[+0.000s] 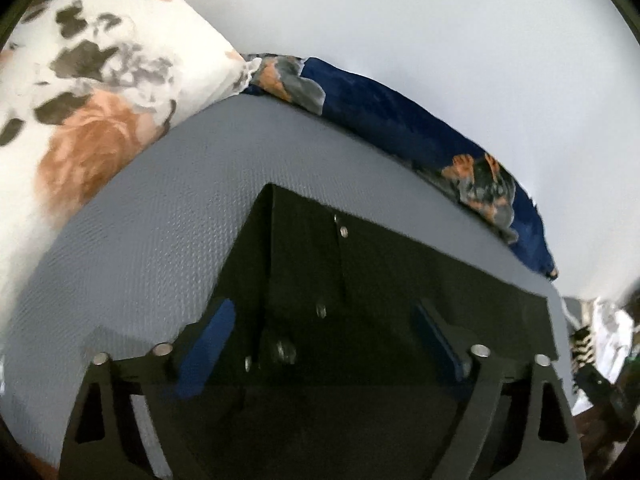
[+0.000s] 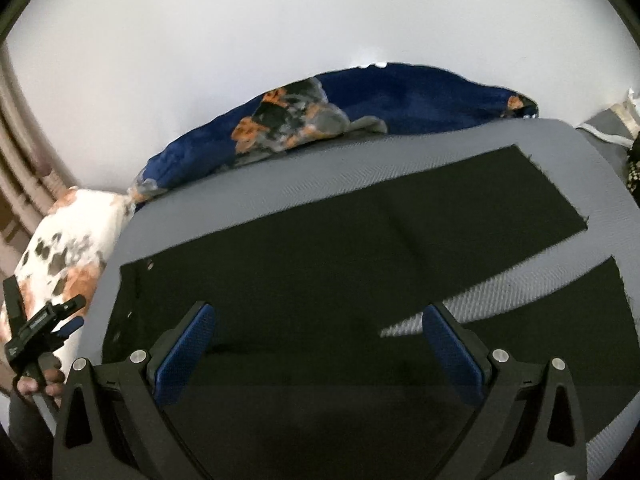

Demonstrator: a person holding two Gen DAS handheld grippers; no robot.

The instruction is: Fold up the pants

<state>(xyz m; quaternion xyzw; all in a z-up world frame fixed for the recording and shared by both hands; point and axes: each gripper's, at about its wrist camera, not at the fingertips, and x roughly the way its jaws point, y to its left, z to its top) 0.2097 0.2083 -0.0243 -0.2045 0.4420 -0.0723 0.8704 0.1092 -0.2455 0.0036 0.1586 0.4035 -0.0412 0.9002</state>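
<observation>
Black pants [image 2: 320, 264] lie flat on a grey bed sheet [image 2: 360, 160], waist to the left, the two legs spreading to the right. In the left wrist view the waist end [image 1: 380, 280] shows with its metal buttons. My left gripper [image 1: 326, 320] is open and empty, hovering over the waistband. It also shows at the far left of the right wrist view [image 2: 48, 324]. My right gripper [image 2: 320, 320] is open and empty above the seat, near the crotch split.
A white floral pillow [image 1: 92, 92] lies at the bed's left end. A dark blue floral pillow [image 1: 400, 120] runs along the far edge against a white wall [image 1: 440, 40]. Cluttered items [image 1: 600, 340] stand beyond the bed's right end.
</observation>
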